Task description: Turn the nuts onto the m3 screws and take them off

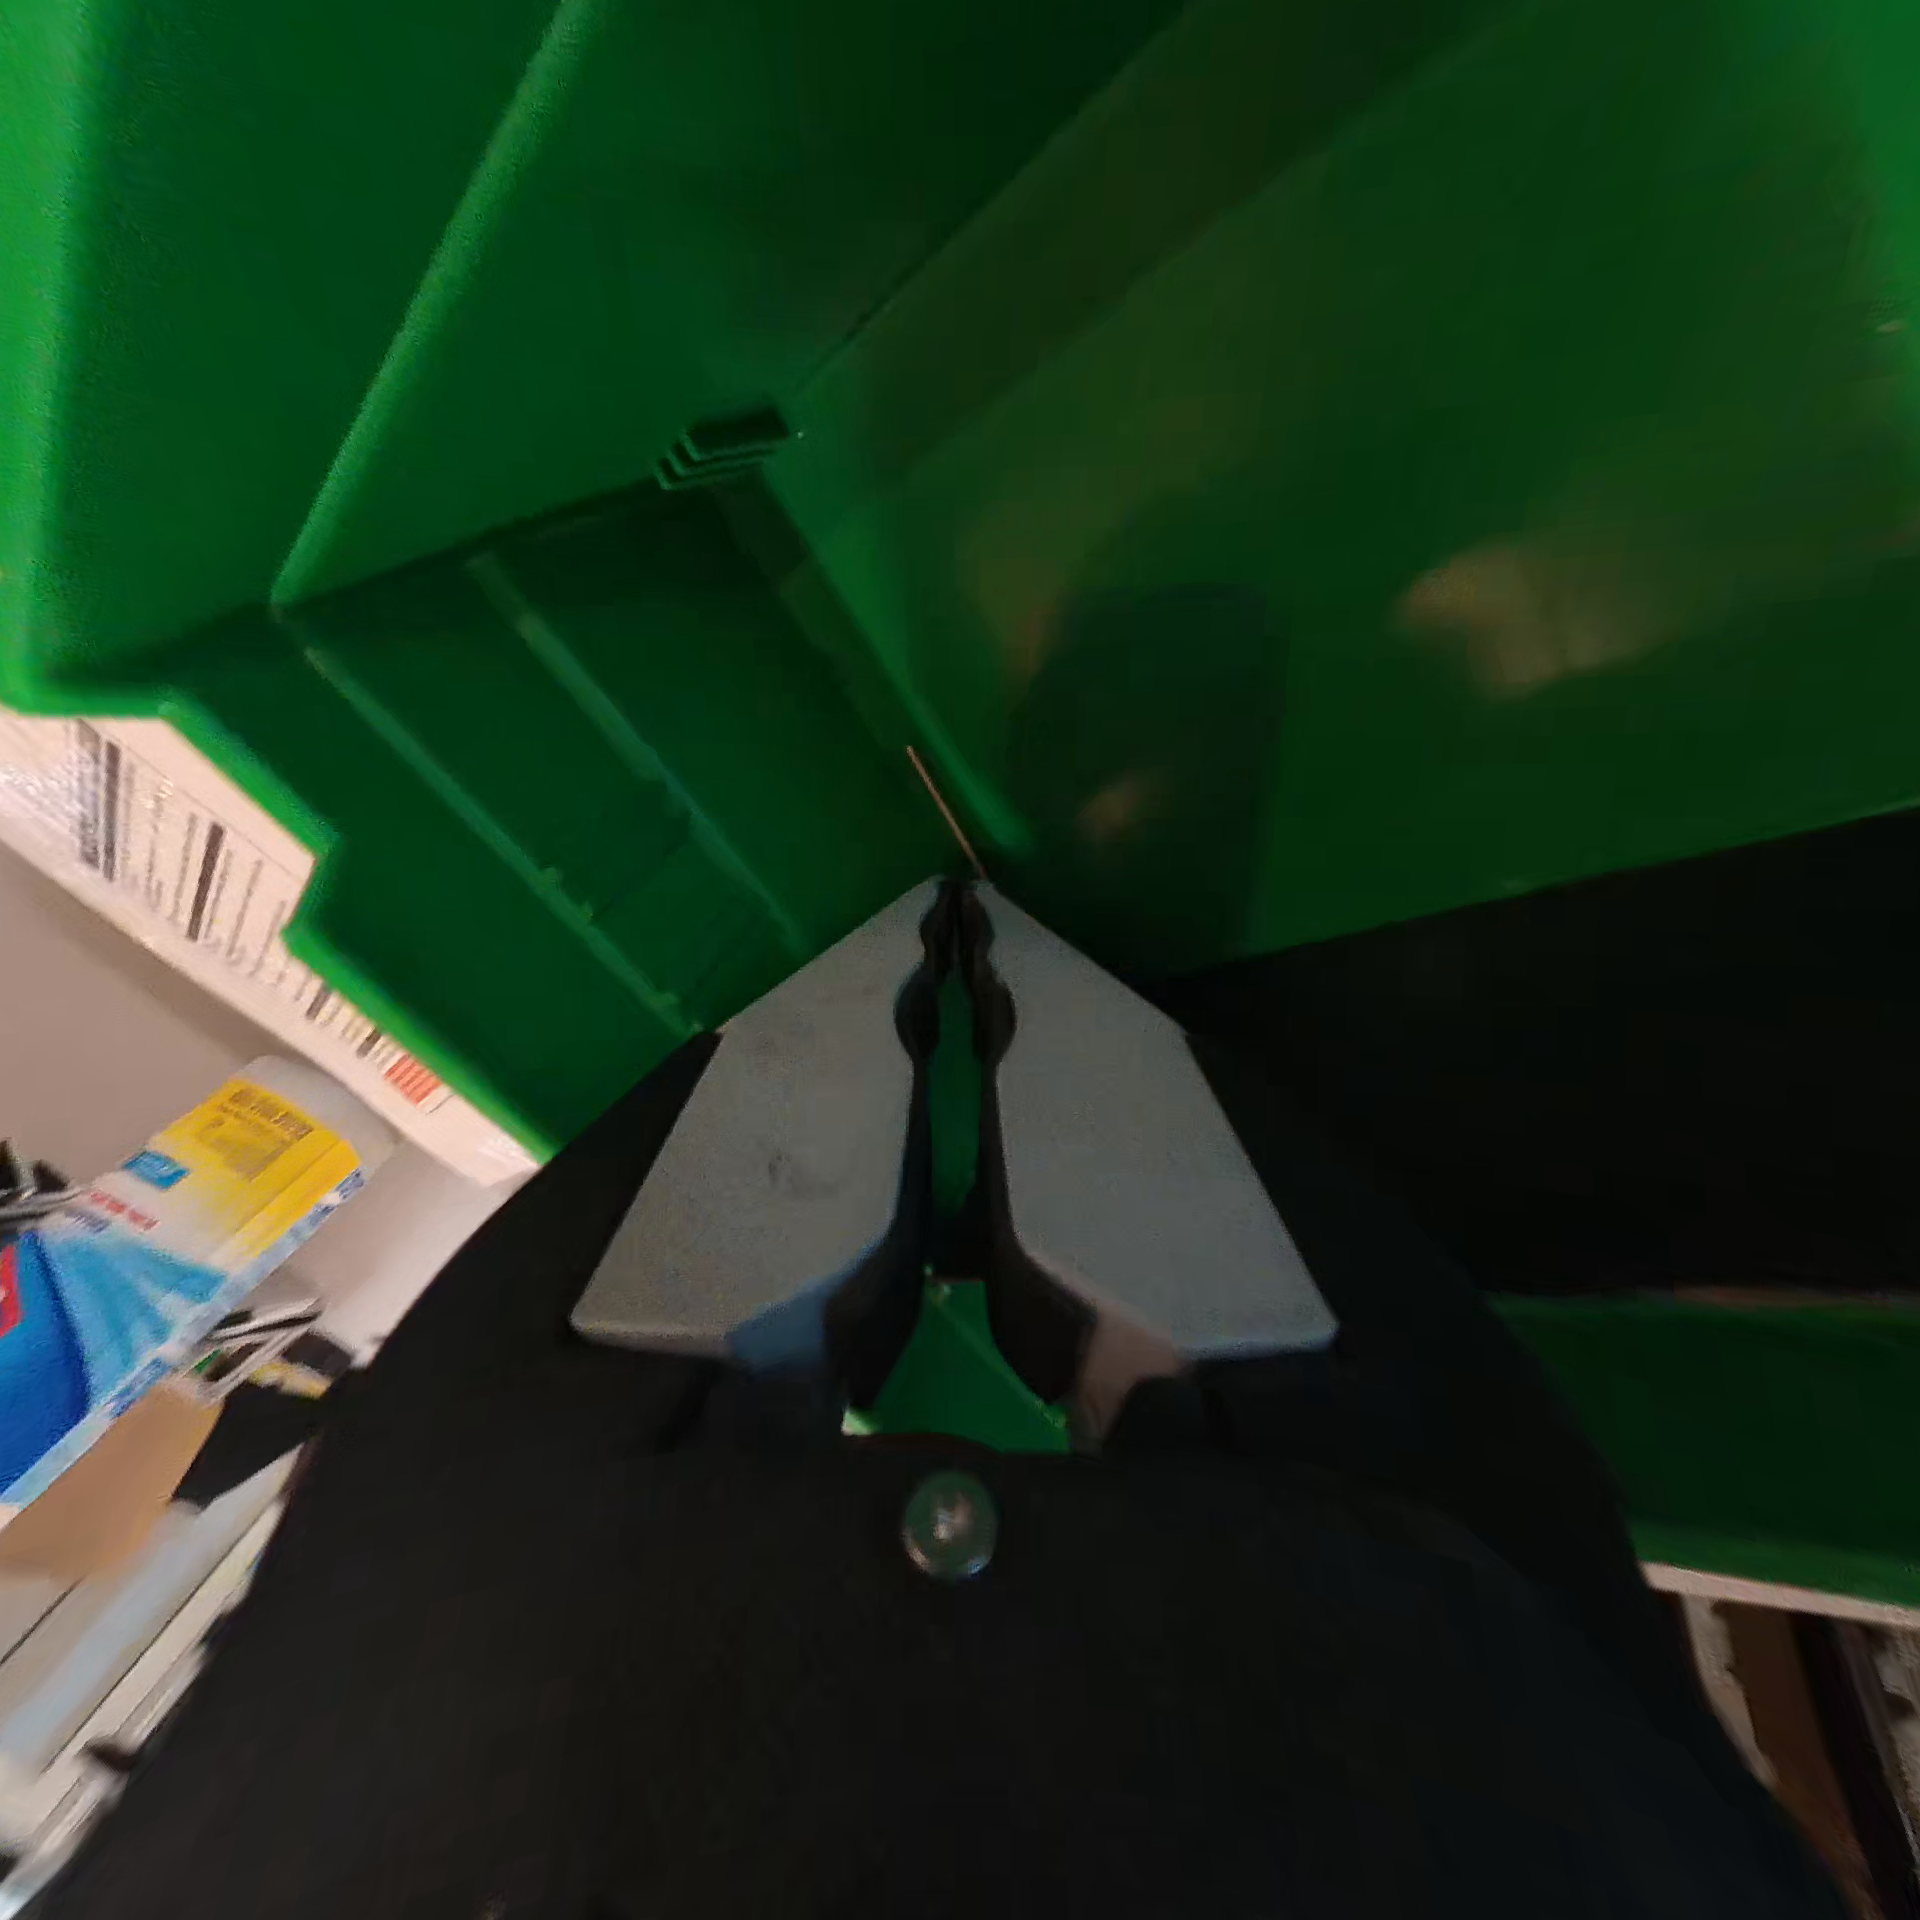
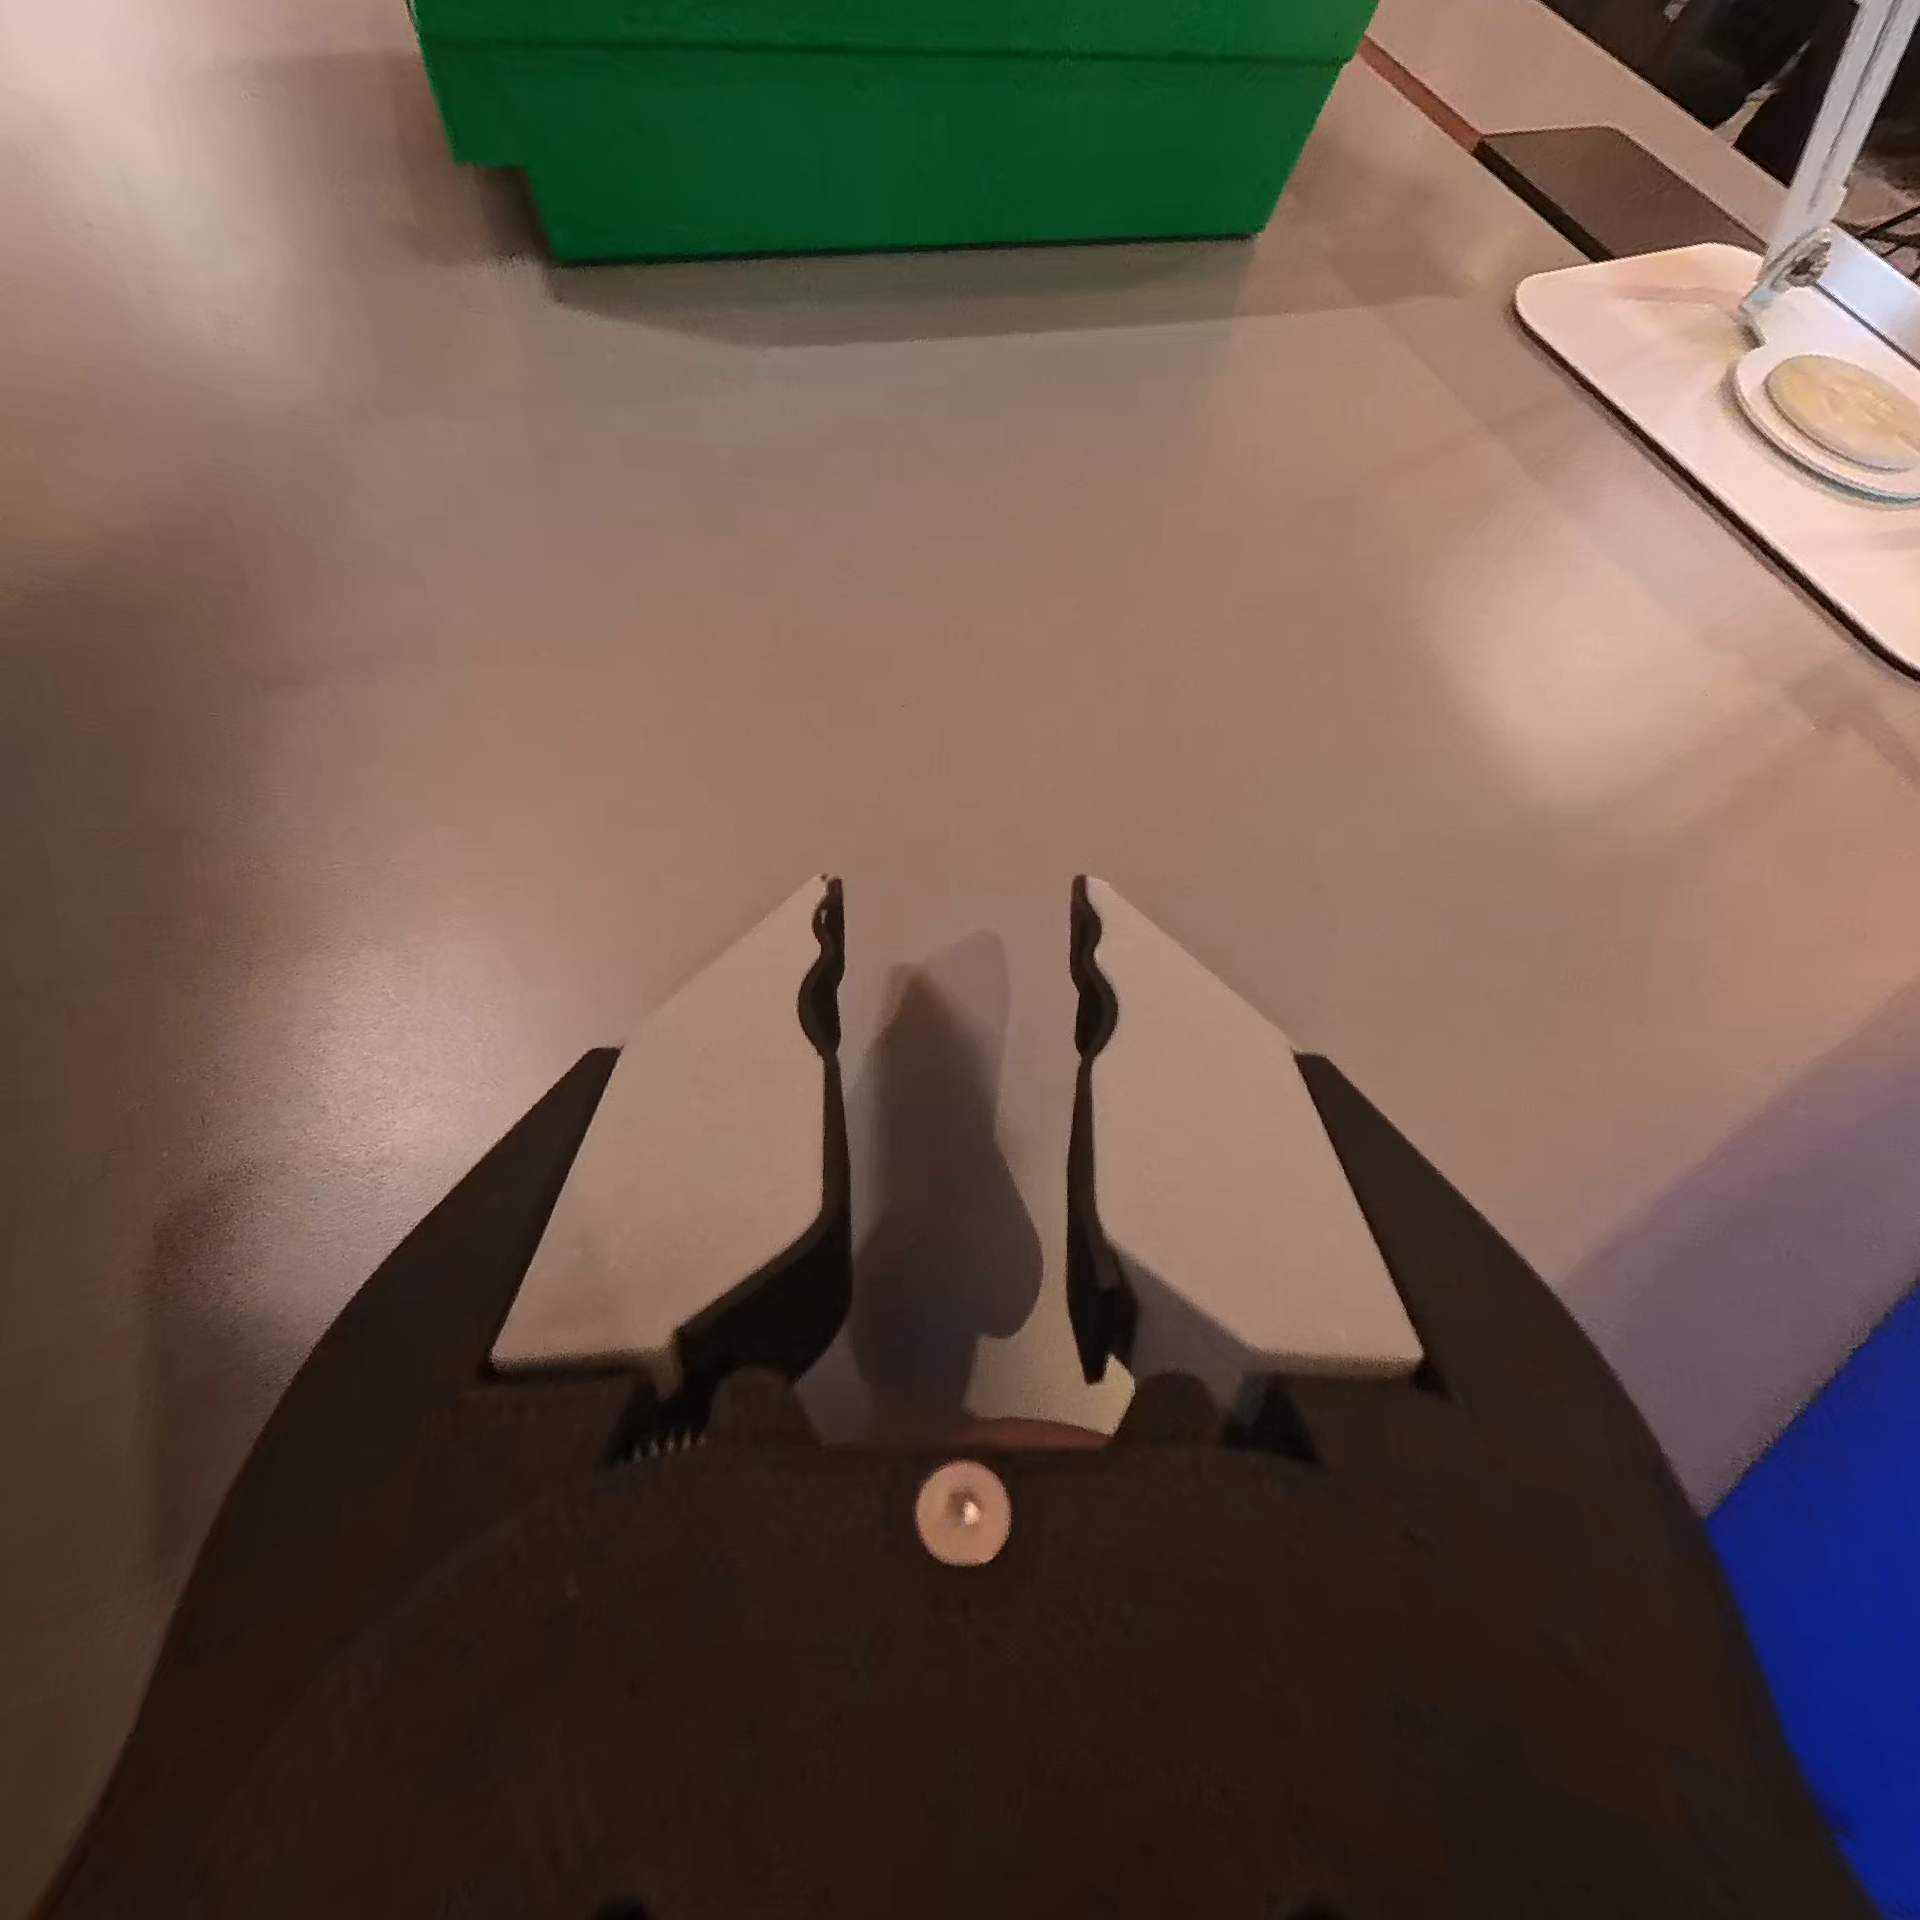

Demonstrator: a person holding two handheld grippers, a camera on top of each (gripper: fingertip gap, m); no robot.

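In the left wrist view my left gripper (image 1: 957, 891) is shut, with its fingertips pressed together and nothing visible between them. It points close up at green plastic bins (image 1: 1351, 468) that fill most of the view. A thin pale line (image 1: 940, 810) runs along the seam between two bins just beyond the tips; I cannot tell what it is. In the right wrist view my right gripper (image 2: 956, 894) is open and empty, low over the bare grey table (image 2: 935, 582). A green bin (image 2: 883, 135) stands at the far end of the table. No screws or nuts show in either view.
A white lamp base (image 2: 1704, 416) with a round disc sits at the right edge of the table. A blue surface (image 2: 1829, 1538) lies at the lower right. In the left wrist view a labelled white box (image 1: 177, 831) and a blue and yellow package (image 1: 177, 1247) lie left of the bins. My right fingertips sit around 45 cm from my left ones.
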